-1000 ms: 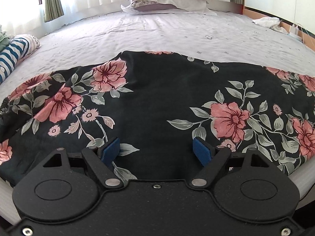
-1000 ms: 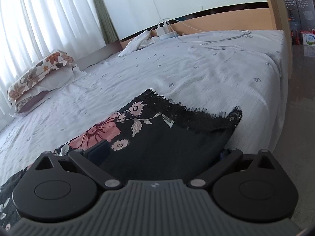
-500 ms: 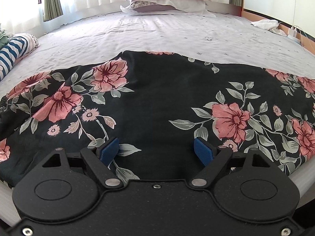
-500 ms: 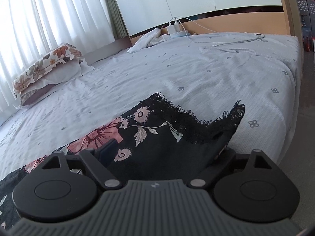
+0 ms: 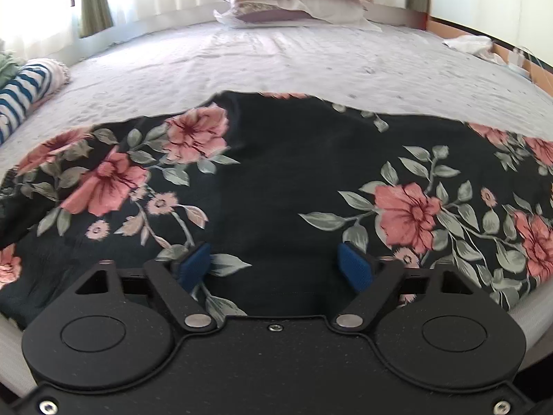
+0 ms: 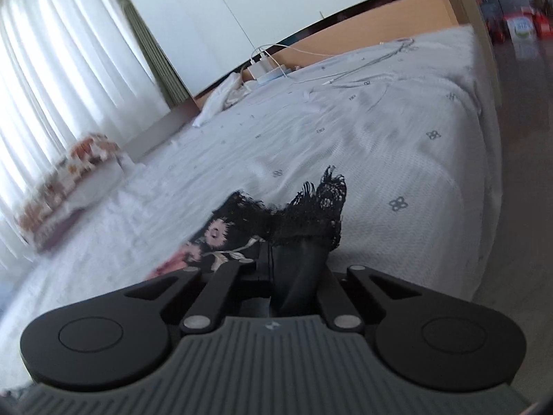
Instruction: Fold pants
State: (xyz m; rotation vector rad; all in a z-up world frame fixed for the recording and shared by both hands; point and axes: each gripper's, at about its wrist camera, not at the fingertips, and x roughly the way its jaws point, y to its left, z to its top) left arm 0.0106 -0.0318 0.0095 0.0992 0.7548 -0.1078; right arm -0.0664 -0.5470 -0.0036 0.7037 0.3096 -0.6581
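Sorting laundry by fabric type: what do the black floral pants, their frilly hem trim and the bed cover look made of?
Black floral pants: thin, matte woven cloth, perhaps rayon or cotton; it drapes limply with soft wrinkles. Black hem trim: openwork lace with frayed, see-through edges, bunched in the shut right gripper. White bed cover: textured cotton-like weave with small printed motifs, though the exact fibre is unclear.

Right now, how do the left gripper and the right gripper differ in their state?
The left gripper is open, its blue pads wide apart above the flat floral pants; the right gripper is shut on the pants.
The left holds nothing; the right lifts the lace hem off the bed.
Both are over the same pants.
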